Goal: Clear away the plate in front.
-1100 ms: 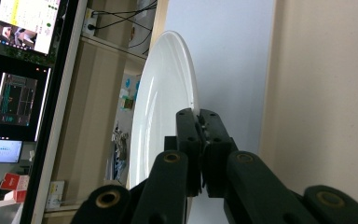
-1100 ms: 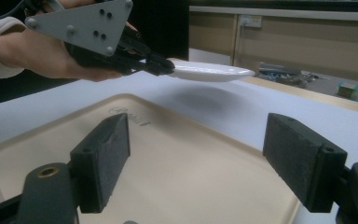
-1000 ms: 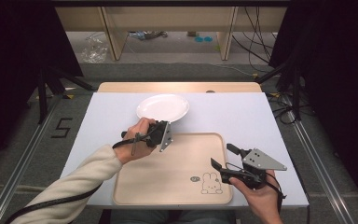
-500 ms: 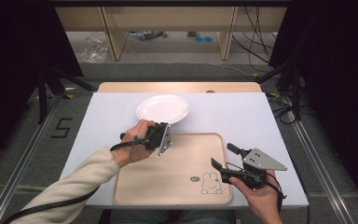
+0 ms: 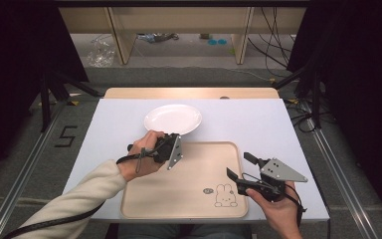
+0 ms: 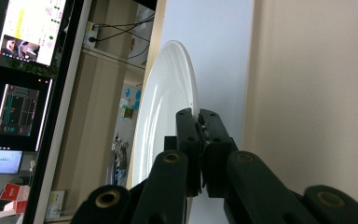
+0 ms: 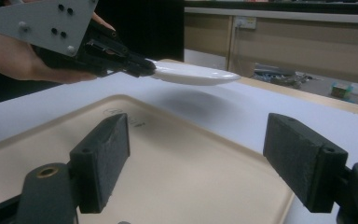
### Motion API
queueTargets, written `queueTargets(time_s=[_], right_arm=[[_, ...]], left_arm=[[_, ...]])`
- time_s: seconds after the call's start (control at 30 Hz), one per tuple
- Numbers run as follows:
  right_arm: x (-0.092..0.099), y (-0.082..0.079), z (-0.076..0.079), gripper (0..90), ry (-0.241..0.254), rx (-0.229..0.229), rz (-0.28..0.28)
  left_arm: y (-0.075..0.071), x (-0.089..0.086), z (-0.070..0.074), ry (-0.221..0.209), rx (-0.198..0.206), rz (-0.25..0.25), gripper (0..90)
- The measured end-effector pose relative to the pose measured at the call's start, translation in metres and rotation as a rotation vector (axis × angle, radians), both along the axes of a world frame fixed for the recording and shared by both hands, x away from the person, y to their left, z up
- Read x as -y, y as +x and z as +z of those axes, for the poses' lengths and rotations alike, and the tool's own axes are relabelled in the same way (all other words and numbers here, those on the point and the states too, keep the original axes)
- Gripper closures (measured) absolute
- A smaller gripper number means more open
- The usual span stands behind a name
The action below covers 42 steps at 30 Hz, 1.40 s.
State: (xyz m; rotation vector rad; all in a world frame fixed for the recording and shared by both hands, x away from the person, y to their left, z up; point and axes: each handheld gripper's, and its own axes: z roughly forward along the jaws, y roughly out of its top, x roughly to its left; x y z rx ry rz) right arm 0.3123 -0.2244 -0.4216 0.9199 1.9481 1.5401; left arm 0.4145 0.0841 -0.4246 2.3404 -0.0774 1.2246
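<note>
Beyond the tray (image 5: 189,196), the left gripper (image 5: 175,142) is clamping a white plate's (image 5: 173,118) rim, while the right gripper (image 5: 239,167) is waiting wide apart.

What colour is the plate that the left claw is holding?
Plain white all over; the plate shows best in the high view, pinched at its near rim by the left claw.

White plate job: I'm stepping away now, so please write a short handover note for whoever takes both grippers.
Left gripper: jaws shut on the near rim of the white plate, held clear above the white mat.
Right gripper: jaws open, holding nothing, over the tray's right edge.
Wooden tray: nothing on it.
Done: plate gripped and lifted.
Left: probably set the plate on the tray, then release.
</note>
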Motion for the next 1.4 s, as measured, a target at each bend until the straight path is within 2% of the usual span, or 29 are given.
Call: queueTargets(time_s=[0.07, 0.13, 0.17, 0.27, 0.3, 0.33, 0.37, 0.4, 0.43, 0.47, 0.5, 0.53, 0.63, 0.7, 0.73, 0.83, 0.87, 0.9, 1.0, 1.03, 1.2, 1.23, 1.3, 1.37, 1.4], right_arm=[[0.0, 0.0, 0.0, 23.7, -0.001, 0.001, 0.0], [0.001, 0.0, 0.001, 23.7, -0.004, -0.007, 0.006], [0.001, 0.0, 0.001, 23.7, -0.001, -0.005, 0.006], [0.002, 0.0, 0.0, 23.7, 0.006, -0.005, 0.004], [0.002, 0.0, 0.0, 23.7, 0.005, -0.005, 0.003], [0.002, 0.0, 0.0, 23.7, 0.008, -0.004, 0.002], [0.002, 0.0, 0.0, 23.7, 0.01, -0.002, 0.001], [0.002, 0.0, 0.0, 23.7, 0.007, -0.001, -0.004], [0.002, 0.0, 0.0, 23.7, 0.009, -0.002, 0.0], [0.003, 0.0, 0.001, 23.6, -0.007, -0.007, -0.006], [0.003, 0.0, 0.001, 23.6, -0.011, -0.008, -0.009], [0.002, 0.0, 0.0, 23.6, -0.002, -0.006, -0.003], [0.005, 0.0, 0.001, 23.6, -0.012, 0.001, -0.008], [0.004, 0.002, -0.001, 23.6, 0.011, -0.003, -0.008], [0.005, 0.002, 0.0, 23.6, -0.006, -0.01, -0.014], [0.004, 0.003, 0.0, 23.6, 0.009, -0.001, -0.011], [0.005, 0.002, 0.0, 23.6, -0.009, -0.003, -0.019], [0.004, 0.002, -0.001, 23.6, 0.007, 0.0, -0.011], [0.005, 0.002, -0.001, 23.6, -0.011, -0.008, -0.02], [0.005, 0.002, -0.001, 23.6, -0.013, -0.005, -0.018], [0.004, 0.003, -0.002, 23.6, -0.012, -0.013, -0.015], [0.003, 0.003, -0.003, 23.6, 0.004, -0.013, -0.006], [0.004, 0.003, -0.002, 23.6, -0.005, -0.023, -0.006], [0.004, 0.004, -0.003, 23.6, -0.008, -0.024, -0.005], [0.004, 0.004, -0.003, 23.6, -0.007, -0.025, -0.005]], left_arm=[[-0.002, 0.0, 0.001, -0.002, 0.01, 0.004, 88.0], [-0.003, -0.001, 0.001, 0.002, -0.003, 0.004, 88.0], [-0.004, -0.001, 0.001, -0.009, 0.005, 0.0, 88.0], [-0.007, -0.002, 0.003, -0.001, 0.017, -0.003, 88.0], [-0.008, -0.003, 0.004, 0.033, 0.022, 0.004, 88.0], [-0.01, -0.003, 0.006, 0.046, 0.072, 0.003, 88.1], [-0.01, -0.004, 0.008, 0.007, 0.066, -0.01, 88.1], [-0.012, -0.004, 0.013, 0.023, 0.085, 0.005, 90.0], [-0.012, -0.004, 0.017, -0.01, 0.081, 0.006, 90.0], [-0.013, -0.006, 0.019, -0.019, 0.075, 0.008, 90.0], [-0.013, -0.006, 0.019, -0.019, 0.075, 0.008, 90.0], [-0.017, -0.01, 0.019, 0.0, 0.082, -0.001, 90.0], [-0.02, -0.019, 0.02, -0.025, 0.05, -0.001, 90.0], [-0.024, -0.024, 0.018, -0.057, 0.018, -0.008, 90.0], [-0.026, -0.026, 0.016, -0.052, 0.014, -0.011, 90.0], [-0.027, -0.031, 0.01, -0.055, -0.037, -0.028, 90.0], [-0.027, -0.034, 0.009, -0.065, -0.043, -0.023, 90.0], [-0.027, -0.034, 0.009, -0.065, -0.043, -0.023, 90.0], [-0.024, -0.039, 0.004, -0.019, -0.082, -0.033, 90.0], [-0.022, -0.037, 0.001, -0.015, -0.096, -0.036, 89.0], [-0.011, -0.027, -0.017, 0.01, -0.195, -0.035, 63.1], [-0.008, -0.026, -0.021, 0.007, -0.202, -0.031, 58.7], [0.0, -0.024, -0.027, 0.015, -0.224, -0.031, 54.6], [0.004, -0.023, -0.031, 0.023, -0.224, -0.034, 48.8], [0.011, -0.019, -0.037, 0.03, -0.218, -0.032, 46.7]])
